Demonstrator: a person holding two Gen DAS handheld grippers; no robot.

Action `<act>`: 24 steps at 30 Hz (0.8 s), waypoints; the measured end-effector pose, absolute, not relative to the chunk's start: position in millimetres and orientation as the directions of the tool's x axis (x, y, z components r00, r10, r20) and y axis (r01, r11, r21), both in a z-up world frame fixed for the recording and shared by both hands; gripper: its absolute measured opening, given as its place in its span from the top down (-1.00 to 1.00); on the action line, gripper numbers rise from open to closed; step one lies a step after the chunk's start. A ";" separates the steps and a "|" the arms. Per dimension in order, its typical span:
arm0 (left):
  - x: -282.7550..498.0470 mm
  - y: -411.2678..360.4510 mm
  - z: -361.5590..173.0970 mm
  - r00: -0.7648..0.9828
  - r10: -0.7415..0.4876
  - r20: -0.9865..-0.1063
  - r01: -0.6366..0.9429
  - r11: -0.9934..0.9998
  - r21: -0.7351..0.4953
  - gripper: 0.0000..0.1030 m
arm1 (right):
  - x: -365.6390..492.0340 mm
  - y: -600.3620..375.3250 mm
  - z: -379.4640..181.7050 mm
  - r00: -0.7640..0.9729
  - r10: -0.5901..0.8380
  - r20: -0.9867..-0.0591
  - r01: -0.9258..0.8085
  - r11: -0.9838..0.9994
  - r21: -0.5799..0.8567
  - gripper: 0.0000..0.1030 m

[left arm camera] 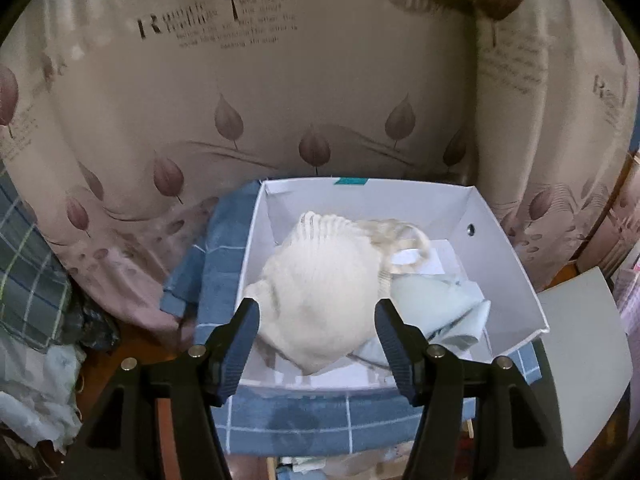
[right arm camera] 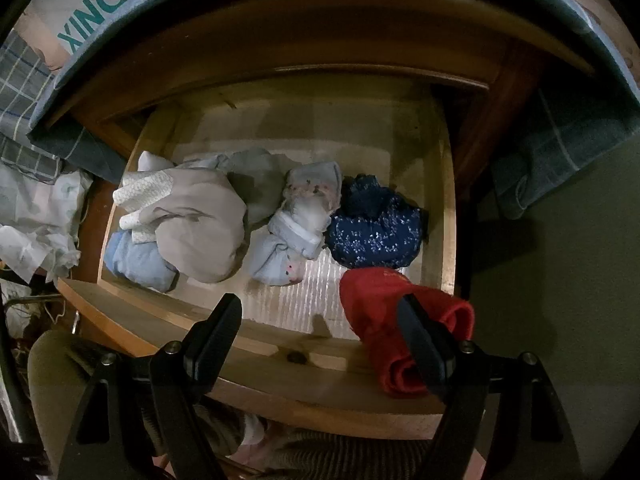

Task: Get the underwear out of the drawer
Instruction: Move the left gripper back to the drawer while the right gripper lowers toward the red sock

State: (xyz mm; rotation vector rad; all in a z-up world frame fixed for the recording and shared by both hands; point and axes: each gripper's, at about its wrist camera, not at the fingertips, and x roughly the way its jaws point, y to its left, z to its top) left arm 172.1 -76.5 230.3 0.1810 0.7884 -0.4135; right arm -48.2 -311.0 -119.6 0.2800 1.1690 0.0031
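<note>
In the left wrist view a white cardboard box [left arm camera: 500, 264] sits on a blue checked cloth [left arm camera: 304, 420]. Inside it lie a cream underwear piece [left arm camera: 320, 280] and a pale green garment [left arm camera: 436, 304]. My left gripper [left arm camera: 318, 320] hovers open over the box's near side, its fingers either side of the cream piece and not pressing it. In the right wrist view an open wooden drawer [right arm camera: 256, 344] holds several folded pieces: beige [right arm camera: 200, 220], light blue [right arm camera: 136, 260], floral white [right arm camera: 304, 208], navy [right arm camera: 376, 228]. A red piece [right arm camera: 380, 320] hangs over the drawer front. My right gripper [right arm camera: 320, 320] is open above that front edge, its right finger in front of the red piece.
A leaf-printed curtain [left arm camera: 280, 100] hangs close behind the box. A white board [left arm camera: 580, 340] leans at the box's right, and crumpled cloth [left arm camera: 36, 380] lies at its left. Above the drawer a blue cloth [right arm camera: 560, 152] hangs over the cabinet top. A chair back [right arm camera: 52, 380] stands at lower left.
</note>
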 end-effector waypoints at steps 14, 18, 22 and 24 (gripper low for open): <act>96.8 -12.9 189.9 0.624 -0.240 -0.744 0.383 0.923 0.024 -0.23 | -51.1 -333.5 -119.0 0.401 0.240 -0.884 0.216 0.913 0.345 -0.51; 90.3 -8.3 147.9 0.586 -0.193 -0.787 0.373 0.927 0.050 -0.23 | -40.7 -344.4 -119.2 0.340 0.299 -0.892 0.241 0.889 0.390 -0.51; 89.5 -4.5 102.9 0.533 -0.158 -0.831 0.362 0.931 0.055 -0.23 | -30.3 -350.5 -121.4 0.285 0.317 -0.905 0.252 0.886 0.389 -0.50; 90.7 -4.1 80.5 0.496 -0.152 -0.855 0.362 0.931 0.045 -0.23 | -26.4 -351.5 -124.0 0.251 0.312 -0.916 0.255 0.892 0.374 -0.50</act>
